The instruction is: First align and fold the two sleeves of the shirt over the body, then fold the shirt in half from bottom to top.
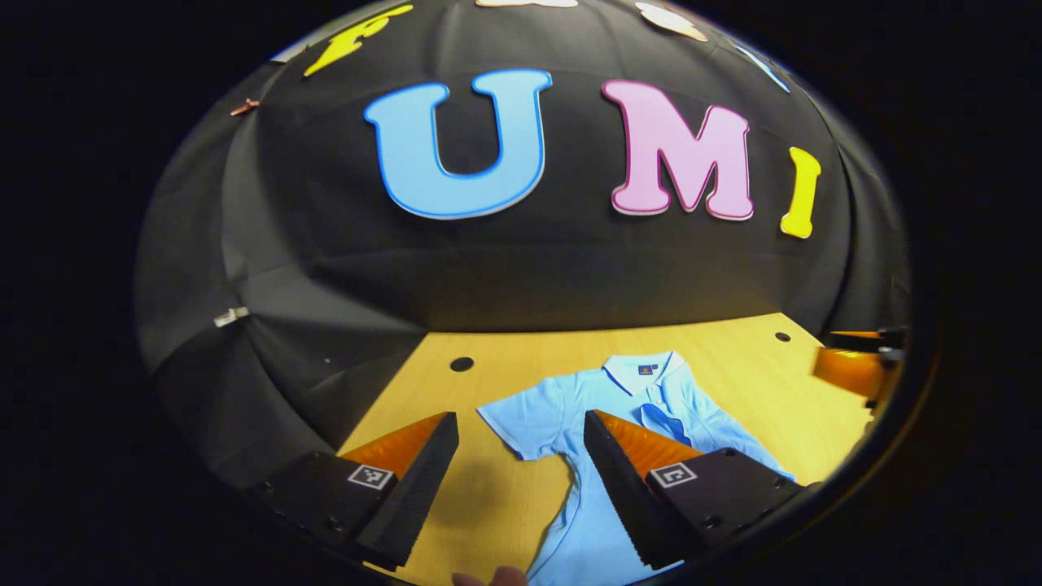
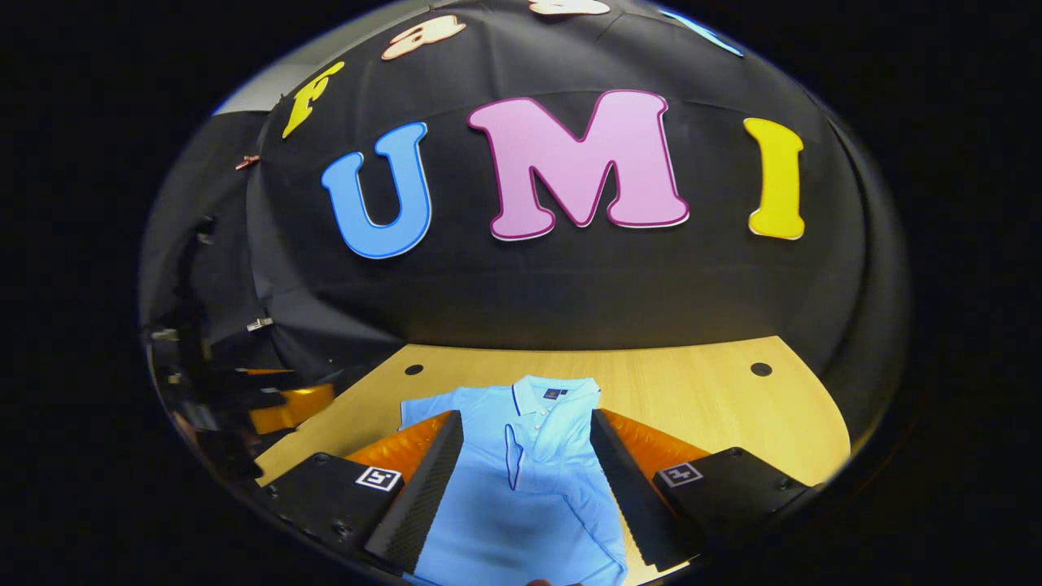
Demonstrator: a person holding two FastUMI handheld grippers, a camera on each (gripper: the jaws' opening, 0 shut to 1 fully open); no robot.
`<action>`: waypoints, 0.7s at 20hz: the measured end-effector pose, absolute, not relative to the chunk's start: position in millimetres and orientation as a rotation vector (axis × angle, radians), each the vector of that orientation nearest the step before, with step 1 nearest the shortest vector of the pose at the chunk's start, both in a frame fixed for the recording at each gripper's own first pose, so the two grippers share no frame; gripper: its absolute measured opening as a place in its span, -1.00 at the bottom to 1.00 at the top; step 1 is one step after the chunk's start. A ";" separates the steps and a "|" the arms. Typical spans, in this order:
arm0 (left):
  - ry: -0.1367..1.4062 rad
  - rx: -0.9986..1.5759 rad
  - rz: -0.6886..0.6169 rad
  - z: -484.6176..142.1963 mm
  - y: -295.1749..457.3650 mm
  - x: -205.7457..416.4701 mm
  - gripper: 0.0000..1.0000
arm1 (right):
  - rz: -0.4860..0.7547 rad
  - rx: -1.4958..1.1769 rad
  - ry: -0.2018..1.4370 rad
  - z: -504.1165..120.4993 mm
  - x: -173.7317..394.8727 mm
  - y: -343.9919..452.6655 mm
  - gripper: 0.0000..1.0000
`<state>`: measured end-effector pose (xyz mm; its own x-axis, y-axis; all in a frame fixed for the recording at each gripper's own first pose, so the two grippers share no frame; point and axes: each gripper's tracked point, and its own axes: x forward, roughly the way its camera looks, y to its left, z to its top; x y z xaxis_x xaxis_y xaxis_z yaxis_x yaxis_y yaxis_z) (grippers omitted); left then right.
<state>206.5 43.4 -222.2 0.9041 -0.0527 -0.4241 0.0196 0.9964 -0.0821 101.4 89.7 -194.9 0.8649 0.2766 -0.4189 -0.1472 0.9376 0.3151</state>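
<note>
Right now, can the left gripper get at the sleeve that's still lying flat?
Probably yes. The left gripper is open above the table, with the shirt's flat sleeve just ahead between its fingers, nothing in between.

Dim, sharp, heavy fisheye edge warp

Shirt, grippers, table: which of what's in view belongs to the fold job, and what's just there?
Job:
- shirt, light blue, flat on the table; one sleeve spread out, the other already over the body
- left gripper, open
- right gripper, open

Just there:
- table, with round holes
- black cloth wall
</note>
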 end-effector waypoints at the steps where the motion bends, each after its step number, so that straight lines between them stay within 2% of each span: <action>1: 0.467 -0.090 -0.046 -236.0 38.5 224.6 0.98 | 0.217 0.275 0.473 -191.0 95.1 80.3 0.95; 7: 0.657 -0.166 0.045 -318.2 59.0 306.3 0.97 | 0.170 0.246 0.495 -187.1 60.5 33.1 0.96; 14: 0.867 -0.156 0.085 -394.6 63.9 328.2 0.99 | 0.054 0.275 0.548 -204.6 46.6 -26.6 0.95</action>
